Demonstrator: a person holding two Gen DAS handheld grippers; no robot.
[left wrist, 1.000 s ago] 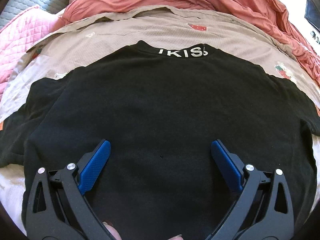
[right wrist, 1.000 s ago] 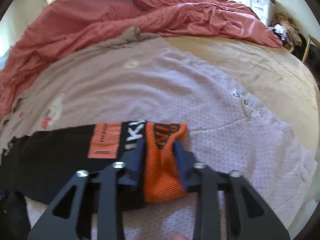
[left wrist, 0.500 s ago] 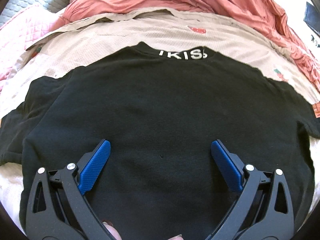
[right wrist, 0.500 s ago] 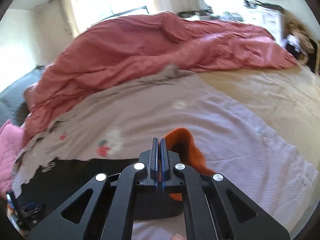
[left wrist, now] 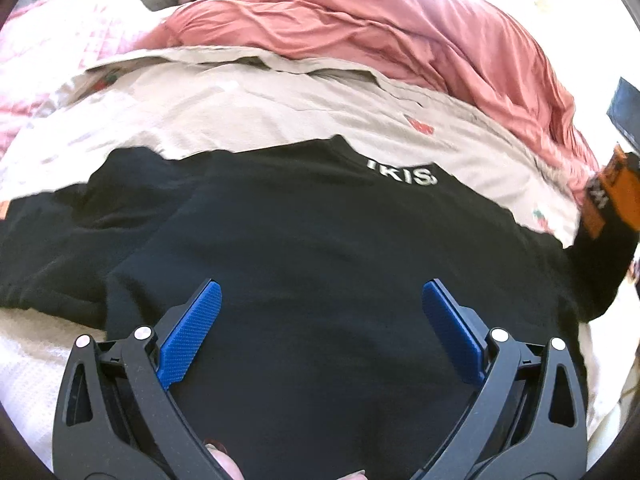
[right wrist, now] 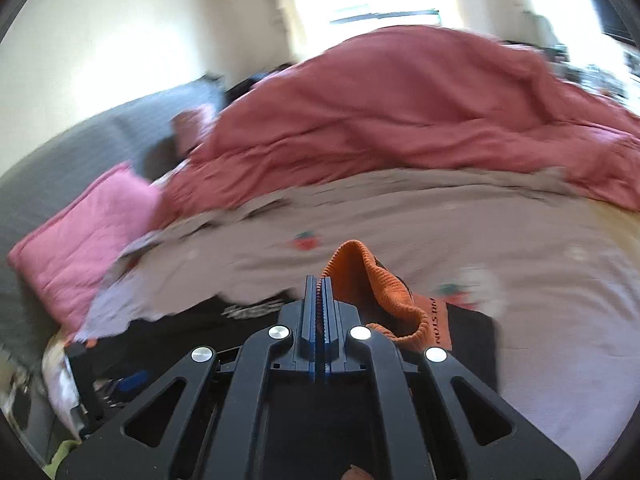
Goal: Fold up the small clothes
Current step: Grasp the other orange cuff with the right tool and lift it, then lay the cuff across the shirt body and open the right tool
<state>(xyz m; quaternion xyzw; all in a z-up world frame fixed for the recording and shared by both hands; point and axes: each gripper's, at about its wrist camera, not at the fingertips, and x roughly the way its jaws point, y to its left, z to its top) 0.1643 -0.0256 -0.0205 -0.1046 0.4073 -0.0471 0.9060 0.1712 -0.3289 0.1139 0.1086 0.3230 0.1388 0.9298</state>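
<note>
A black T-shirt [left wrist: 320, 260] is lying spread flat, back side up, on a beige sheet with strawberry prints [left wrist: 260, 116] that is covering a bed. White lettering is showing at its collar, which is pointing away from the camera. A rumpled red duvet [left wrist: 400, 28] is lying beyond it and a pink quilted pillow [right wrist: 80, 240] is sitting at the left in the right wrist view.

The left hand-held gripper [left wrist: 320, 328] is hovering over the lower body of the shirt with its 2 blue pads spread wide and nothing between them.

The right hand-held gripper [right wrist: 319, 312] is pinched fully together on the orange ribbed cuff [right wrist: 372, 280] of the shirt's right sleeve. In the left wrist view that sleeve [left wrist: 608, 216] is rising off the bed at the far right edge, its orange patch showing.

The step in hand appears to be the 1st sleeve fold: lifting the right sleeve to carry it inward across the shirt's back. The next move likely calls for bringing the cuff over toward the middle of the shirt, laying it flat and letting go only once it is resting smoothly. The free gripper could be pressing the body down so the fabric is not dragging along.
</note>
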